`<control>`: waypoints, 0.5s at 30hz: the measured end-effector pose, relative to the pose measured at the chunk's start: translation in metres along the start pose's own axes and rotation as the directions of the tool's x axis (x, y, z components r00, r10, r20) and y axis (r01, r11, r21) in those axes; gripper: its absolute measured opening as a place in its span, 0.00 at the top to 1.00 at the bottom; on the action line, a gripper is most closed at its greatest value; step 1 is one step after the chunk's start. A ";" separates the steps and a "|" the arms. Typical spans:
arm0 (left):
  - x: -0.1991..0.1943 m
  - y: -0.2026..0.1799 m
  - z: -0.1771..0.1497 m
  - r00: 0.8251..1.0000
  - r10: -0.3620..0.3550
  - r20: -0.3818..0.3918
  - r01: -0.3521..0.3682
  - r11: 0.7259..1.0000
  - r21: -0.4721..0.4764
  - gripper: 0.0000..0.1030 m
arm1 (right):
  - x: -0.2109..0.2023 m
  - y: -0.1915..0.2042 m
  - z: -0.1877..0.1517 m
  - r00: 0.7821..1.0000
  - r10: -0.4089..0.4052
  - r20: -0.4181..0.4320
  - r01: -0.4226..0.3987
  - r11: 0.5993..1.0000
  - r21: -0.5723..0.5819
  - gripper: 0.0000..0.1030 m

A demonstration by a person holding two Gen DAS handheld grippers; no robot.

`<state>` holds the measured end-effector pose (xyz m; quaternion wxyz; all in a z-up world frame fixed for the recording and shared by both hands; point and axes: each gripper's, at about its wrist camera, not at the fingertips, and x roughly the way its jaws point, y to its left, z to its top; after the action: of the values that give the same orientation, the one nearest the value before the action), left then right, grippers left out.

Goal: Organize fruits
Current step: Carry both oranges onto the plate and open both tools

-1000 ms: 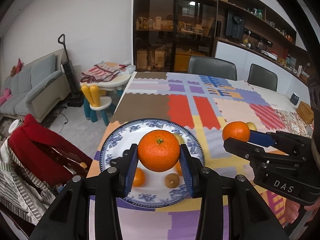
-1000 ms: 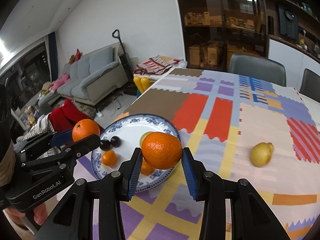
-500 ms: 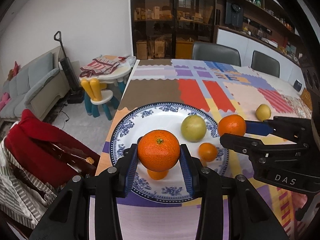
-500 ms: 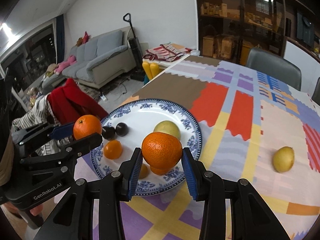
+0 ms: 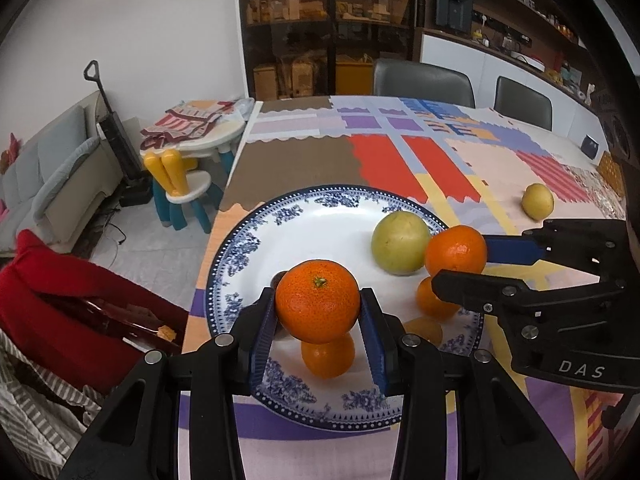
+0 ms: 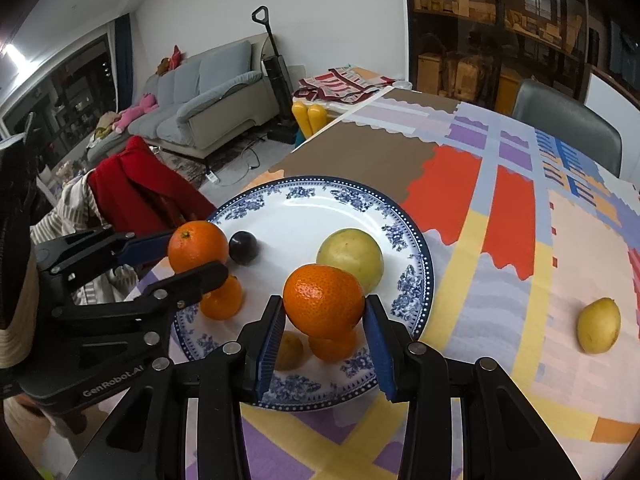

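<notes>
My left gripper [image 5: 318, 299] is shut on a large orange [image 5: 316, 312], held low over the near side of a blue-and-white plate [image 5: 256, 236]. My right gripper [image 6: 324, 303] is shut on a second large orange [image 6: 320, 312] above the plate's near right part [image 6: 416, 240]. Each gripper shows in the other's view, the right gripper [image 5: 460, 264] and the left gripper [image 6: 197, 255]. On the plate lie a yellow-green round fruit [image 6: 350, 258], a dark plum [image 6: 244, 247] and several small oranges [image 6: 222, 300]. A lemon [image 6: 599, 325] lies on the cloth to the right.
The table wears a patchwork cloth [image 6: 508, 216]. A chair with a red garment [image 5: 60, 292] stands close to the table's left edge. Grey chairs [image 5: 424, 80] stand at the far side, and a child's table with a yellow chair [image 5: 180, 176] is on the floor beyond.
Both grippers have come down and closer over the plate, each still gripping its orange. The plate and its fruit look larger and nearer.
</notes>
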<state>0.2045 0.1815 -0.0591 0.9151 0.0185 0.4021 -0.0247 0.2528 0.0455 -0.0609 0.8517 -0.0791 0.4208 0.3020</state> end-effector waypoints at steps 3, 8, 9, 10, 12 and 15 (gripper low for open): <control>0.005 0.000 0.000 1.000 0.002 -0.014 -0.002 1.000 0.002 0.61 | 0.002 -0.002 0.001 1.000 0.004 -0.001 -0.004 1.000 0.010 0.60; 0.007 0.001 -0.001 1.000 0.002 -0.031 -0.002 1.000 -0.010 0.57 | 0.003 -0.001 0.002 1.000 0.001 -0.006 -0.001 1.000 0.017 0.58; 0.005 0.001 -0.001 1.000 0.007 -0.025 -0.007 1.000 -0.010 0.51 | 0.002 -0.002 0.003 1.000 0.002 -0.004 -0.002 1.000 0.021 0.56; 0.003 0.000 -0.001 1.000 0.014 -0.016 -0.014 1.000 -0.009 0.48 | 0.000 -0.002 0.003 1.000 -0.004 0.002 0.004 1.000 0.024 0.51; -0.003 -0.001 0.000 0.999 0.035 -0.005 -0.035 0.999 -0.007 0.48 | -0.004 -0.003 0.003 1.000 -0.015 0.020 0.015 1.000 0.024 0.48; -0.009 -0.003 0.000 0.999 0.053 -0.001 -0.053 0.999 -0.012 0.47 | -0.012 -0.005 0.004 0.999 -0.022 0.039 0.021 0.999 0.030 0.48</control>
<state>0.1982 0.1784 -0.0527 0.9154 0.0236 0.4019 0.0021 0.2524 0.0377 -0.0500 0.8641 -0.0650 0.4077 0.2879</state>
